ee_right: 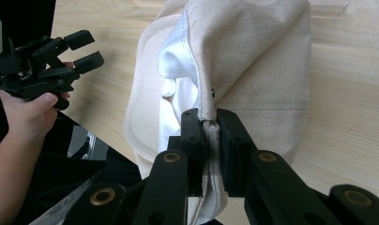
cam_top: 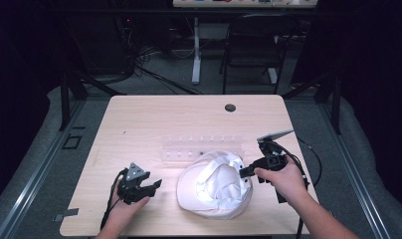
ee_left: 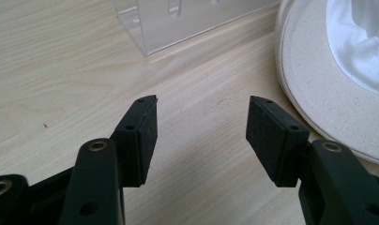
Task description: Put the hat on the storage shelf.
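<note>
The right hand-held gripper (ee_right: pixel 208 123) has its two black jaws closed on the brim edge of a cream fabric hat (ee_right: pixel 253 61), the cloth pinched flat between the pads. In the right gripper view the hat rises straight ahead of those jaws, its white lining (ee_right: pixel 176 70) showing just to their left and a small dark eyelet sitting just above the pinch. No brand, label or writing can be read on the hat or on either tool.

In the high view the hat (cam_top: pixel 216 186) lies on the pale wood counter (cam_top: pixel 139 119), between the two grippers, with its right edge in the right gripper's jaws.

The left hand-held gripper (ee_left: pixel 201 126) rests low over the counter with its jaws spread wide and nothing between them. The hat's brim (ee_left: pixel 319 93) lies just ahead and to the right of its right jaw, apart from it. A clear plastic rack (ee_left: pixel 187 23) stands farther ahead, beyond the jaws.
</note>
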Motion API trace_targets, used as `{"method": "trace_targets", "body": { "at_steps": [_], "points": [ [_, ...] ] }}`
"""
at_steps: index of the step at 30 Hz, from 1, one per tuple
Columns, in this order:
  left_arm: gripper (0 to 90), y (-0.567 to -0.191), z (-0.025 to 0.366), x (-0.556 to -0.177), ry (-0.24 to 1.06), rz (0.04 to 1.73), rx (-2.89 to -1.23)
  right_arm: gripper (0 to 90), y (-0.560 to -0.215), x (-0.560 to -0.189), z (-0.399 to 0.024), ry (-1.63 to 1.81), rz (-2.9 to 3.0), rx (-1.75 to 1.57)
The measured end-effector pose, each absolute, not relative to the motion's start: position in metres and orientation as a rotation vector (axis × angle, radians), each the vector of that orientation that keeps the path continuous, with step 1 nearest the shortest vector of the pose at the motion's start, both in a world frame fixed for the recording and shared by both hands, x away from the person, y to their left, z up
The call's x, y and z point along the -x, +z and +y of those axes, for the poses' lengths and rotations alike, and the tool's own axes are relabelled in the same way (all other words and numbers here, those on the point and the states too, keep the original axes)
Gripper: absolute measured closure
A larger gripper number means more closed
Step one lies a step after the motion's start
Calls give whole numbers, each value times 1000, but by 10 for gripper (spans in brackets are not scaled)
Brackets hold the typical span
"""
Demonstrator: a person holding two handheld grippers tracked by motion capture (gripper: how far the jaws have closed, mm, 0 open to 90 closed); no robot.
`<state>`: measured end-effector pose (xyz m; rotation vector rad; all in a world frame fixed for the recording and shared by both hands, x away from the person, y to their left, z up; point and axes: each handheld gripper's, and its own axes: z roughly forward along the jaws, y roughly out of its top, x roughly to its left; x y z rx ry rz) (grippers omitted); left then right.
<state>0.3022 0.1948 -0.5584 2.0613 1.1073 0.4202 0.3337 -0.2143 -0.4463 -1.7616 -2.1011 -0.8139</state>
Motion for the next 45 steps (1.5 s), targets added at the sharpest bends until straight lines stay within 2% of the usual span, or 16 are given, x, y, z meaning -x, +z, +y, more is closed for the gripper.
{"method": "trace_targets", "body": {
  "at_steps": [13, 45],
  "points": [
    [444, -559, 194, -302, 420, 1105, -2065, 819, -431, -337, -210, -830, -2058, 1737],
    [444, -558, 192, -301, 425, 1093, -2078, 820, -395, -340, -200, -1176, -1822, 1528]
  ]
}}
